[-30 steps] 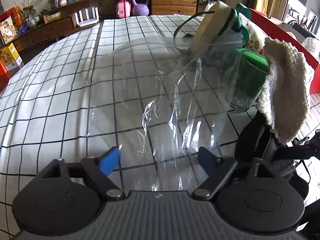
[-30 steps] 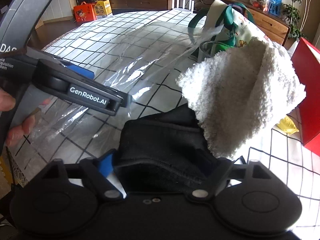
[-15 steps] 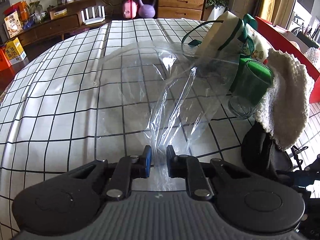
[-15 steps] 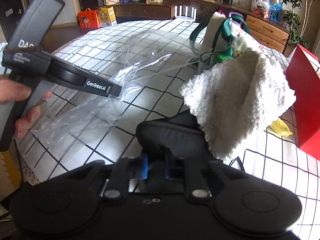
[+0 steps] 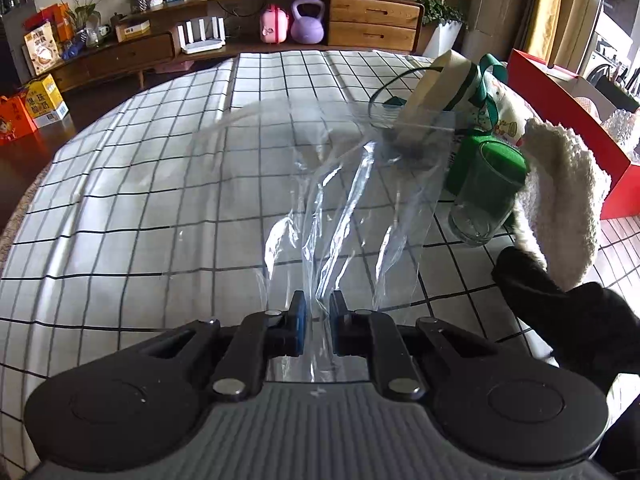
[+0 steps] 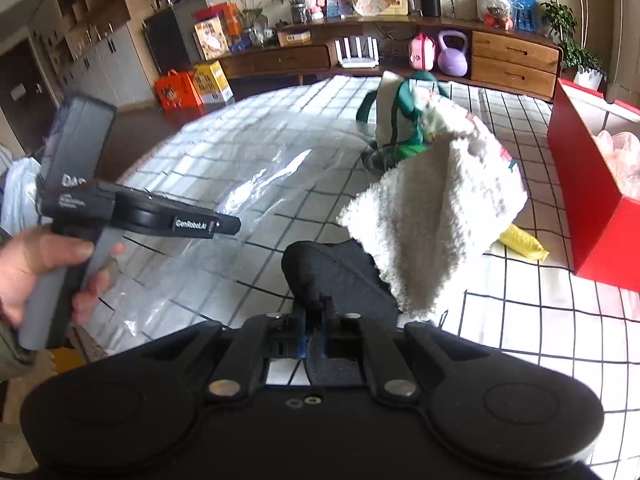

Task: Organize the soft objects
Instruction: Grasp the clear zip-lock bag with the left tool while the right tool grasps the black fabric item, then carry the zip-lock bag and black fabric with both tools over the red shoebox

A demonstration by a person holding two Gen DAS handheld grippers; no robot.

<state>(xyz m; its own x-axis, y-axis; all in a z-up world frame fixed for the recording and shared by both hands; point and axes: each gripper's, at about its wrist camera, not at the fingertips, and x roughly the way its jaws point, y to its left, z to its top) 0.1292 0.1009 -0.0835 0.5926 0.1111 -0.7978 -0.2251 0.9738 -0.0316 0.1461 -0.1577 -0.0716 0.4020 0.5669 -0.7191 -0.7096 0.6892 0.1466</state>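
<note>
While the left hand-held gripper pinches the near edge of the clear plastic bag, the bag trails forward and rightward over the checked tabletop, its long axis running away from the fingers. Its far end lies near the glass jar. To the right of the bag, raised above the tabletop, hangs the fluffy white cloth with its black part. The right hand-held gripper is clamped on the black part, so this hand is nearer the cloth. Both tools point forward, roughly level. Bagging the cloth likely means swinging it leftward into the bag's mouth, which I cannot locate.
</note>
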